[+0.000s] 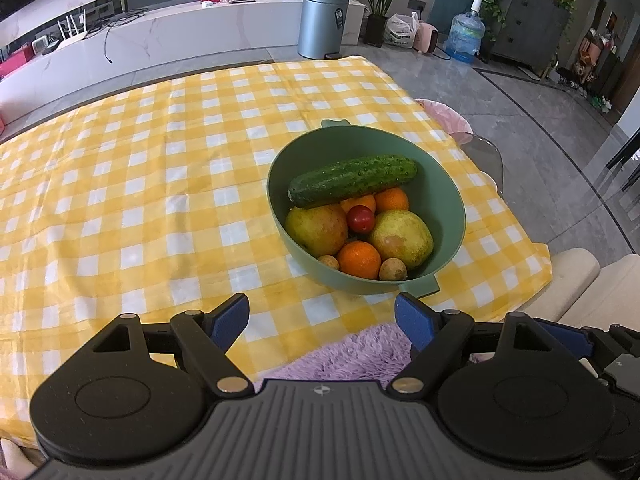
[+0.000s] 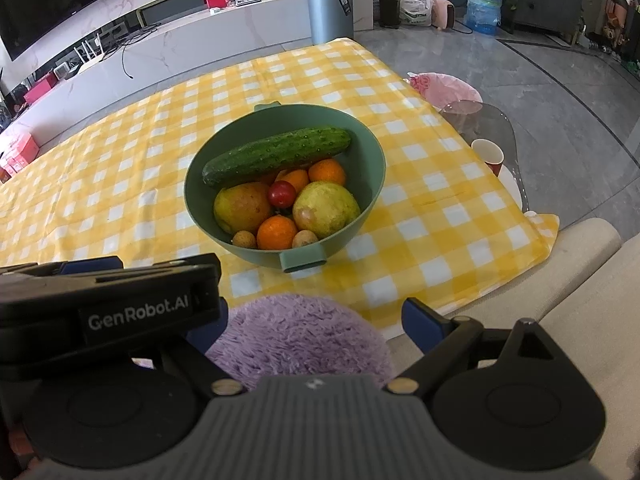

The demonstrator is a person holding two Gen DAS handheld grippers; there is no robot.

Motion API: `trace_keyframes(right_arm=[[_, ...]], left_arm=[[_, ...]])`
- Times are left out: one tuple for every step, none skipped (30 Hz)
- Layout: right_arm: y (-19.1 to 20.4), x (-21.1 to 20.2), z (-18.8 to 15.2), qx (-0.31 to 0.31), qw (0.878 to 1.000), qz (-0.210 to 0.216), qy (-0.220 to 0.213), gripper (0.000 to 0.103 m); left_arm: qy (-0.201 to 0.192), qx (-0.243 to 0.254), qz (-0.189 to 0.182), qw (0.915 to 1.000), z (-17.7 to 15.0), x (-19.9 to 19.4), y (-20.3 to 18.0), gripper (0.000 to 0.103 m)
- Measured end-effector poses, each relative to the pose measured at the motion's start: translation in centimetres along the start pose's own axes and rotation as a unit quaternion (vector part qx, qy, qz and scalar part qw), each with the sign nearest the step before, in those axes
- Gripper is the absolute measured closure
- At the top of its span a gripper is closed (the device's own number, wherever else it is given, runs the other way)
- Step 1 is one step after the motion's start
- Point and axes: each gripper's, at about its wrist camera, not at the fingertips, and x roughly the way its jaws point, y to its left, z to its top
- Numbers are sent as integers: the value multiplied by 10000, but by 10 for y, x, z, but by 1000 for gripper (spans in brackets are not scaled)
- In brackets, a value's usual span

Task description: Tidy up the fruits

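Observation:
A green bowl (image 1: 448,200) (image 2: 372,168) stands on a yellow checked tablecloth (image 1: 140,184) (image 2: 420,208). In it lie a cucumber (image 1: 352,179) (image 2: 276,154), two pears (image 1: 316,230) (image 2: 326,206), several oranges (image 1: 359,259) (image 2: 277,232), a red tomato (image 1: 361,219) (image 2: 281,194) and small brown fruits (image 1: 393,270) (image 2: 244,239). My left gripper (image 1: 322,316) is open and empty, short of the bowl. My right gripper (image 2: 312,320) is open and empty over a purple fluffy cushion (image 2: 300,340) (image 1: 344,350). The left gripper's body (image 2: 108,300) hides the right gripper's left finger.
A pink plate (image 2: 444,86) (image 1: 448,116), a paper cup (image 2: 488,156) and a glass table edge (image 2: 504,128) lie right of the cloth. A cream chair (image 2: 580,280) (image 1: 592,288) stands at the right. A grey bin (image 1: 322,24) and a TV bench stand beyond.

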Motion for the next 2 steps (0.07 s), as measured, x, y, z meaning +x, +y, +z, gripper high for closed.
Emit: trace_keyframes(right_arm=[[1,-1,0,-7,10000,0,-12,13],[1,-2,0,-12,10000,1,-29,13]], left_arm=[[-14,4,1,10000,0,-1,0,6],[-27,10,-1,10000,0,-2,0,6]])
